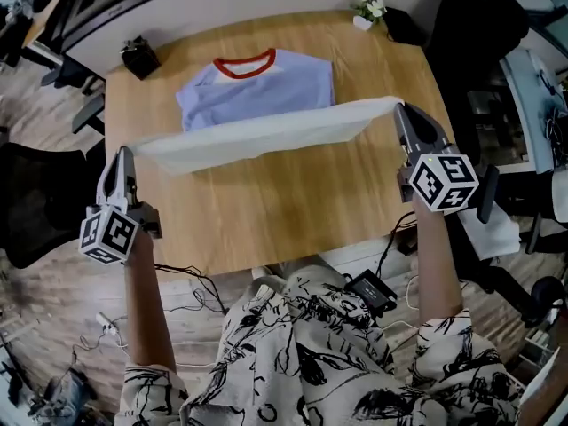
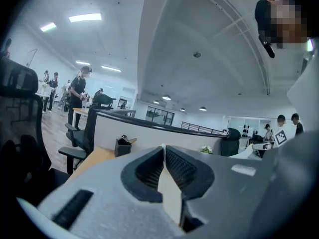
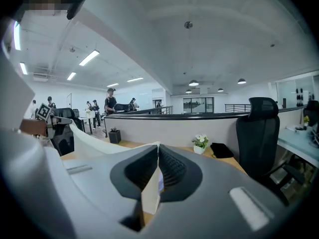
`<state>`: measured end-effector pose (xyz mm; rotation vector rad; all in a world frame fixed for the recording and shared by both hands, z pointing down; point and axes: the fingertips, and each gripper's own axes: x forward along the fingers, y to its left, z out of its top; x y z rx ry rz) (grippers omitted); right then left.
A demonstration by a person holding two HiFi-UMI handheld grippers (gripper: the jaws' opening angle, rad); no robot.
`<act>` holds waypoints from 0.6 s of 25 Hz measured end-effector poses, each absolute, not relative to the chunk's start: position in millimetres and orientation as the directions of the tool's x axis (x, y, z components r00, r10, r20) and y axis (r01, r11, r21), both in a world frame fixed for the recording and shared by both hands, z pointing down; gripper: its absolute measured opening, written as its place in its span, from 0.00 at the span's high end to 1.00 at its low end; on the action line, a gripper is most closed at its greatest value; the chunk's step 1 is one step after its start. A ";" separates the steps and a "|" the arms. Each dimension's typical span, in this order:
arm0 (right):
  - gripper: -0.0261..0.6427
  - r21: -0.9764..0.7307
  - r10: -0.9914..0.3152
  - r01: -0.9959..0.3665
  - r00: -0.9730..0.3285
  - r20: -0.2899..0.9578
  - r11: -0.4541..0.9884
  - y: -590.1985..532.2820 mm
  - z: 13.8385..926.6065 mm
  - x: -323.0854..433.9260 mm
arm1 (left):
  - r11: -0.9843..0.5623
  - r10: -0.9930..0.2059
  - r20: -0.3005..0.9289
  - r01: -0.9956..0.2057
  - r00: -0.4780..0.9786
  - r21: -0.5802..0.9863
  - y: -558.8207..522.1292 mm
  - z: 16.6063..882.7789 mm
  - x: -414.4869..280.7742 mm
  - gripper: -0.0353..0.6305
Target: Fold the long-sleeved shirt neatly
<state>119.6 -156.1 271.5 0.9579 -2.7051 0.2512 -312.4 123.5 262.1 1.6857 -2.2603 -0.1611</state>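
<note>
Fabric of the pale blue, red-collared long-sleeved shirt [image 1: 257,96] is sagging over the wooden table [image 1: 293,202], looking light and limp, while the left gripper [image 1: 124,153] and right gripper [image 1: 404,109] are pinching its raised edge's ends.

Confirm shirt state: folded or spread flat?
Mid-fold: collar end of the shirt lies flat on the table; its other end is pinched by left gripper and right gripper, stretched between them.

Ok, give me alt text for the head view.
The left gripper and right gripper each pinch one end of the pale edge of a light blue shirt, holding it stretched above a wooden table. The red collar end lies flat on the table.
</note>
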 end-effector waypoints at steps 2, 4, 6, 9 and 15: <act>0.93 -0.082 -0.581 -0.625 -0.760 0.290 0.776 -179.9 268.5 106.7 | 0.310 -0.946 0.175 -0.916 -0.272 0.253 102.9 257.4 -322.6 0.91; 0.93 -0.085 -0.572 -0.614 -0.770 0.283 0.784 -202.1 265.9 95.0 | 0.318 -0.944 0.172 -0.921 -0.283 0.227 81.7 253.8 -331.9 0.91; 0.93 -0.081 -0.564 -0.604 -0.778 0.278 0.793 -222.3 264.7 81.5 | 0.320 -0.942 0.168 -0.926 -0.289 0.202 60.7 252.3 -344.4 0.91; 0.93 -0.063 -0.555 -0.593 -0.782 0.284 0.803 -247.6 269.5 56.9 | 0.329 -0.936 0.188 -0.930 -0.299 0.162 33.9 260.5 -370.5 0.91; 0.93 -0.038 -0.545 -0.592 -0.763 0.347 0.805 -294.8 305.6 13.4 | 0.312 -0.921 0.282 -0.942 -0.269 0.121 -23.0 309.1 -420.4 0.91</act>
